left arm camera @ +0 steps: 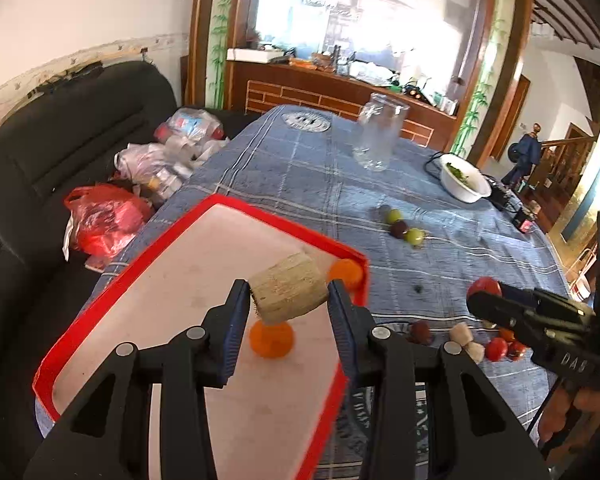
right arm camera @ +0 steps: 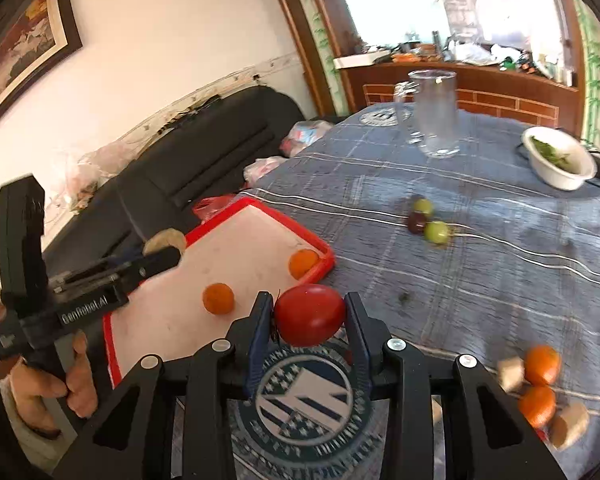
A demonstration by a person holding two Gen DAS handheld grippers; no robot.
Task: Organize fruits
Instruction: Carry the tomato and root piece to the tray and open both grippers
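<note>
**Both grippers loaded over the tray**

Your left gripper [left arm camera: 288,294], marked "GenRobot.AI", has its jaws clenched on a pale cane chunk [left arm camera: 288,294] above the red-rimmed tray [left arm camera: 204,208], where two oranges [right arm camera: 218,298] lie. Your right gripper [right arm camera: 310,316] clasps one red tomato [right arm camera: 310,318] above the desk [right arm camera: 500,280]; its side reads "DAS".

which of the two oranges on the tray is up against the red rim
The orange in the tray's far right corner touches the red rim. The other orange sits out on the white floor, clear of any edge.
</note>
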